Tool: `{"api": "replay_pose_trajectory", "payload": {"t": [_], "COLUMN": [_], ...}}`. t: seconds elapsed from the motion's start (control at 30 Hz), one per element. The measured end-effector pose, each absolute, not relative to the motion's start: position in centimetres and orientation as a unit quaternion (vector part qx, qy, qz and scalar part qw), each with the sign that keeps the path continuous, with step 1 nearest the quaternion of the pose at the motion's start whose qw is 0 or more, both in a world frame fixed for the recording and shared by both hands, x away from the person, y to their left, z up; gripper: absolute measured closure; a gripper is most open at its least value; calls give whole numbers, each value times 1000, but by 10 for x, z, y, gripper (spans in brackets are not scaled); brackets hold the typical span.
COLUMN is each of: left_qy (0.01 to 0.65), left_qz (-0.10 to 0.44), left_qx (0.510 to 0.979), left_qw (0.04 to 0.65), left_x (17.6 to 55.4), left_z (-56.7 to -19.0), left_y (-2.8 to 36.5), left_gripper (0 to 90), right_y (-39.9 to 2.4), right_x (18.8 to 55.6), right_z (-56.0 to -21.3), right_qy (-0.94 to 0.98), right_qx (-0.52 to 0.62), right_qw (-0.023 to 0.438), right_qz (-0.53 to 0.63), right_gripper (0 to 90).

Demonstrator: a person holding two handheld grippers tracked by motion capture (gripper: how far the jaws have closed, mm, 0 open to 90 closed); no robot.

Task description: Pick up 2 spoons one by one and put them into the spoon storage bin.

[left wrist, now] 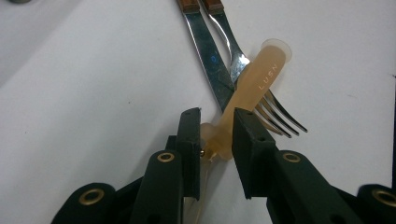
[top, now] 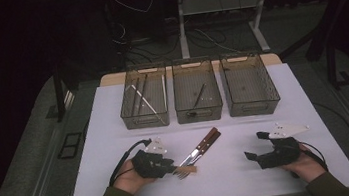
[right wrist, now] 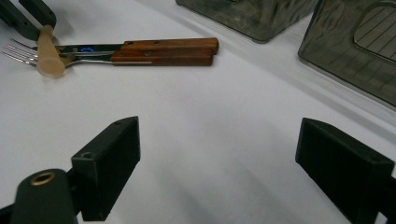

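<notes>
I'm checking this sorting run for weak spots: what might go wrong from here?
The left gripper pinches the translucent spoon at its very end, so it may pivot or slip when lifted. The spoon lies across the fork and knife; dragging it could shift them. The right gripper rests open, apart from the cutlery, so nothing steadies the pile.

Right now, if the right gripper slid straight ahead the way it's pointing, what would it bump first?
Probably nothing soon: bare white table lies ahead of the open right gripper. The fork and knife lie off to one side.
</notes>
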State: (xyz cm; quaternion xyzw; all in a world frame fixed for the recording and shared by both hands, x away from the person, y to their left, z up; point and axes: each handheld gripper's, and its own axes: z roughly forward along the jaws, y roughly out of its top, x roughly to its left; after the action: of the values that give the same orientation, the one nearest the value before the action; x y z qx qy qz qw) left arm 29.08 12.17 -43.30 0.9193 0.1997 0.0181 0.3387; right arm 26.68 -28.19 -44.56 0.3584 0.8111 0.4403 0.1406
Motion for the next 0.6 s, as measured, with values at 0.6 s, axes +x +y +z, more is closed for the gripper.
{"api": "replay_pose_trajectory", "payload": {"t": [0.6], "left_qy": [214], "left_qz": [18], "left_qx": [903], "left_qw": [373], "left_x": [293], "left_z": [-426], "left_y": [129], "left_gripper": [735], "right_y": [-282], "right_x": [267], "right_z": [-445], "right_qy": [811], "right_qx": [358], "right_qw": [142], "right_qz": [441], "right_gripper": [138]}}
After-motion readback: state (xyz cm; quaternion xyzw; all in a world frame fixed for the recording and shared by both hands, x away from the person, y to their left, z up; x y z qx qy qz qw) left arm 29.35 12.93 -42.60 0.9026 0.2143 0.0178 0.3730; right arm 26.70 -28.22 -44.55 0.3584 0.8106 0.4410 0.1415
